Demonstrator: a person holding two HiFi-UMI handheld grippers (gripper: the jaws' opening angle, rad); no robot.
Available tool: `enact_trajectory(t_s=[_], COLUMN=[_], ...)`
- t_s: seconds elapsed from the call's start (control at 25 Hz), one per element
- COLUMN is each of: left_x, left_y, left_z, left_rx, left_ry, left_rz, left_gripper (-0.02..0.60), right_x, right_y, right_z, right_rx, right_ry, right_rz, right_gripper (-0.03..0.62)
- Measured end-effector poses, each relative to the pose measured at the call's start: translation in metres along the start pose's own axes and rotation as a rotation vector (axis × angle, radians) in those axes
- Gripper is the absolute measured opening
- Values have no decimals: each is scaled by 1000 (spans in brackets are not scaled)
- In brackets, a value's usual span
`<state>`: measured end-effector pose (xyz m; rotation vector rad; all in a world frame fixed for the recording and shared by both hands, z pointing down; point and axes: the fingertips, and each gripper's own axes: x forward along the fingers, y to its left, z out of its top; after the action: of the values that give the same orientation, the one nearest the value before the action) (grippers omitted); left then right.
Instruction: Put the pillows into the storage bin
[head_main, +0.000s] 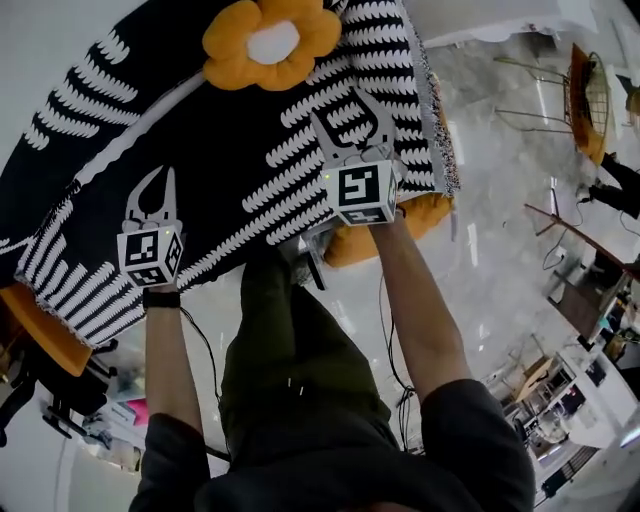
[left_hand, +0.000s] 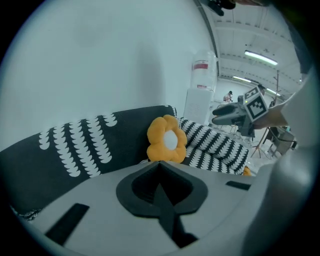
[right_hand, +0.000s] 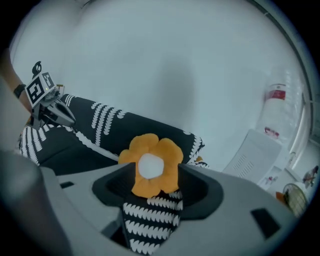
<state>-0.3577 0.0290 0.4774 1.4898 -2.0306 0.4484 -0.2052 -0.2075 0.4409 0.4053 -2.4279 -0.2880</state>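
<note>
Pillow (head_main: 272, 42), an orange flower, rests on the black-and-white sofa (head_main: 200, 150) ahead of both hands, the left tongs (head_main: 160, 180) closed and empty, the right tongs (head_main: 340, 110) half open, gripping nothing.

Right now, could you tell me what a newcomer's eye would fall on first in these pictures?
The orange flower pillow with its white centre stands out, sitting on the black-and-white throw at the top of the head view. Nearer the person, the right gripper hovers over the throw with jaws apart, aimed at the pillow, while the left gripper, jaws together, hangs to its left.
</note>
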Motion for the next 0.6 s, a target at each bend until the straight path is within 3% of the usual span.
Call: enact_trajectory(t_s=[0.24,0.44,0.6], left_x=[59,106,127], left_y=[30,32,39], left_z=[17,40,33], left_rx=[-5,22,13], left_ry=[-11,-17,-1], left_rz=[-38,-77,-86], left_gripper=[3,3,3], right_x=[87,156,200], right_y=[0,-21,-26], right_z=[7,8,10], right_rx=[-26,-40,-66], right_ry=[36,50,53], right_rz=[25,35,37], right_gripper=[250,250,250])
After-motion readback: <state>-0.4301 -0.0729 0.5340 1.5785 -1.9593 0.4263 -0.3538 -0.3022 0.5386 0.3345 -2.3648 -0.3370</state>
